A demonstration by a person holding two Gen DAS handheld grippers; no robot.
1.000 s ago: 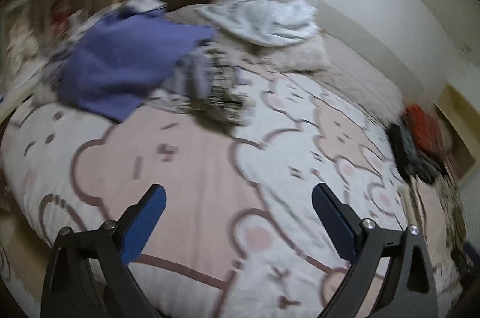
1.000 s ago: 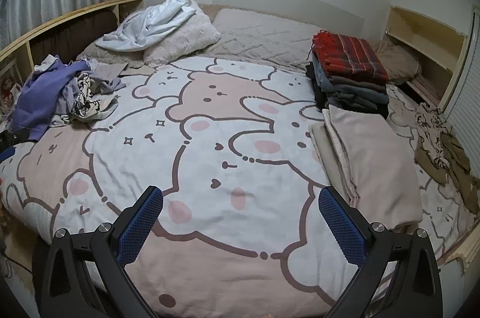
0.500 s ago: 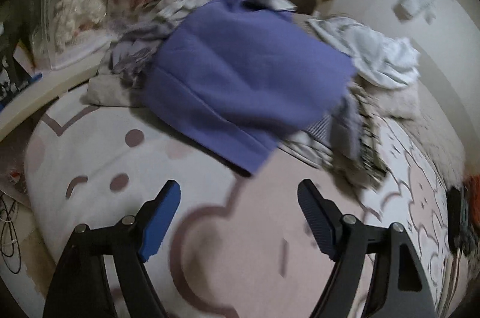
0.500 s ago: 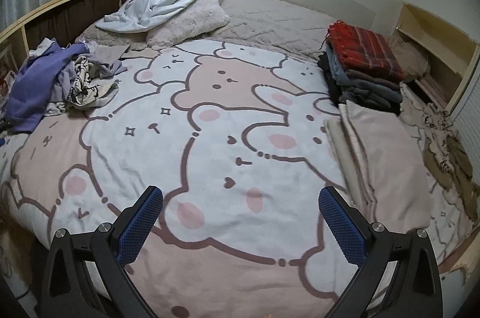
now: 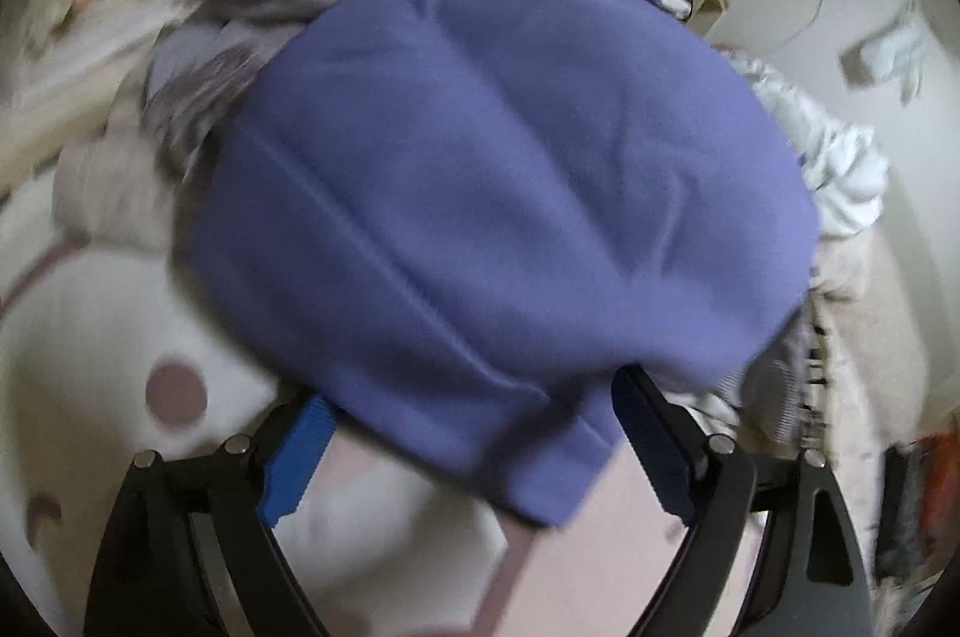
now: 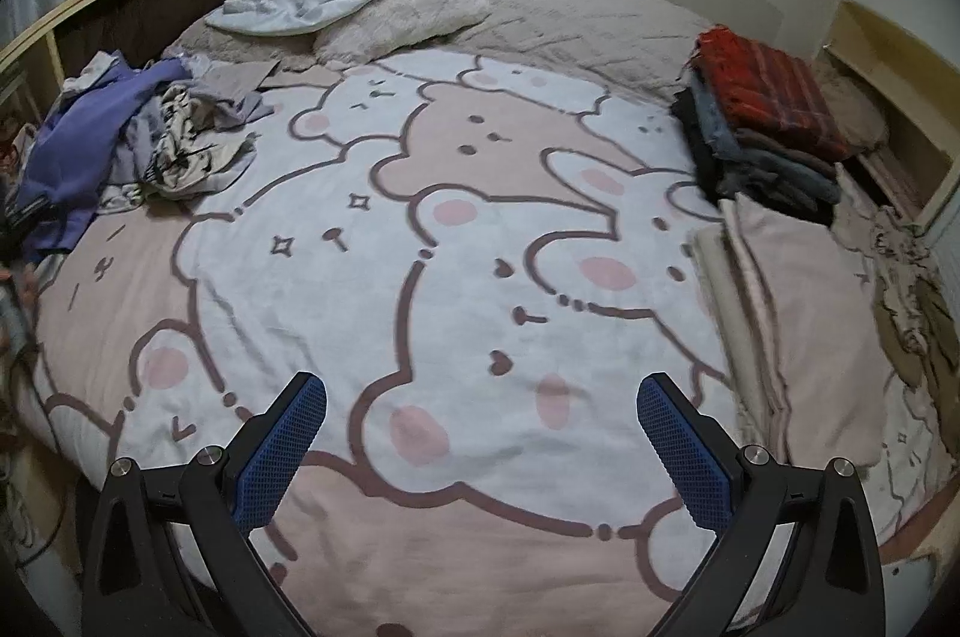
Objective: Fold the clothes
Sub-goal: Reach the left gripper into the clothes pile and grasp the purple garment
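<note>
Left gripper (image 5: pixel 474 451), right gripper (image 6: pixel 480 439), black arms, blue textured pads, silver screws

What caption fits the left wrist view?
Left tool opening over purple garment's hem atop the unfolded clothes pile.

Dim, even indoor light, no hard shadows or glare. Left wrist view: heavy motion blur smears the purple garment (image 5: pixel 498 181) and surroundings. Right wrist view: mostly sharp. Both show fisheye bending and dark corner vignetting.
</note>
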